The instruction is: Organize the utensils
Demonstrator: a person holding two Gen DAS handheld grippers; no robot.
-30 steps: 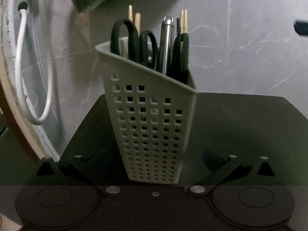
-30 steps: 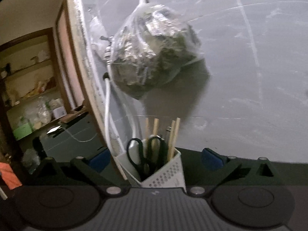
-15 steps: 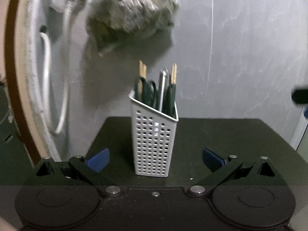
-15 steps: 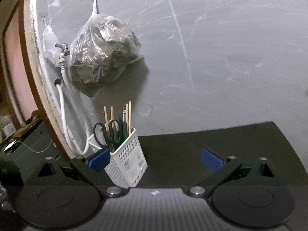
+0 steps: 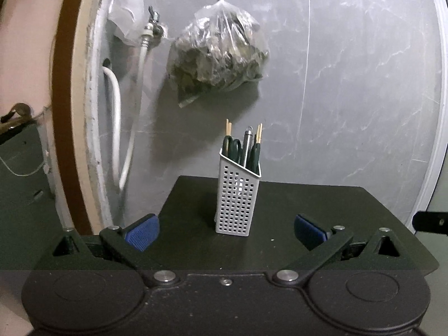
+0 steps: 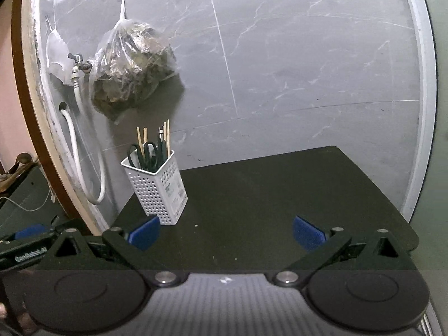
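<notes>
Both the left gripper point(image 5: 225, 231) and right gripper point(image 6: 226, 231) are spread wide and empty, then the utensil holder point(image 5: 237, 194) stands upright mid-worktop point(image 5: 322, 210) with scissors point(image 5: 232, 148) and chopsticks point(image 5: 228, 128) inside, probably sorted already, with loads of clear room before the wall point(image 5: 350, 84).
</notes>
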